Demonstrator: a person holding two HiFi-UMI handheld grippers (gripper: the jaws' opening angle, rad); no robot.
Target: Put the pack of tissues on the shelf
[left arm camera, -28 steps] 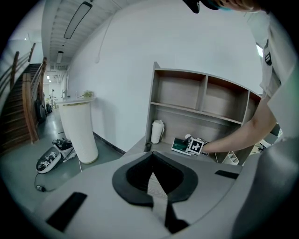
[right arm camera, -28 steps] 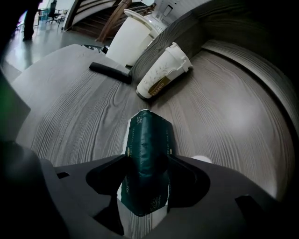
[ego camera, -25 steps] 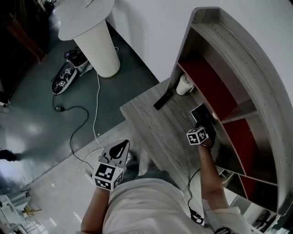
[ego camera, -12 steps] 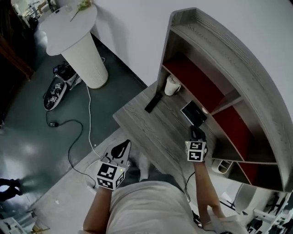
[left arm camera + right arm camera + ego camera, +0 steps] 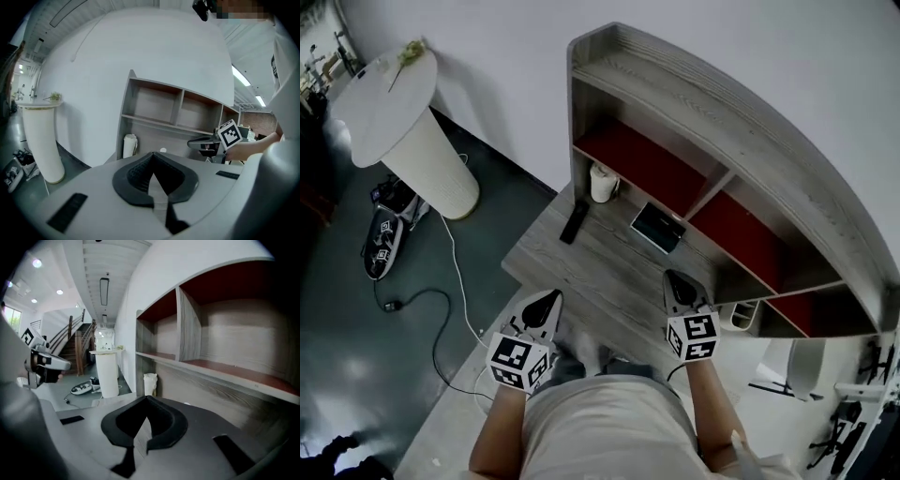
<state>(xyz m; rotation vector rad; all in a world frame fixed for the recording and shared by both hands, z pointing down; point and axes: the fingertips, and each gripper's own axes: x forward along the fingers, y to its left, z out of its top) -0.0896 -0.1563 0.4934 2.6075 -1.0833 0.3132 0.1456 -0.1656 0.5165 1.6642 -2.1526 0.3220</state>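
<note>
Both forearms reach forward, left gripper and right gripper side by side at the desk edge — each one's jaws pressed together, empty. The pack of tissues lies beyond.

We are reading no words, numbers or brand names anywhere. We are only seeing black-and-white square markers on the left hand-held gripper and on the right hand-held gripper; they are showing patterns, not letters.

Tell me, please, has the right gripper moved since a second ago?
Yes: the right gripper drew back from the pack of tissues, toward the person.
</note>
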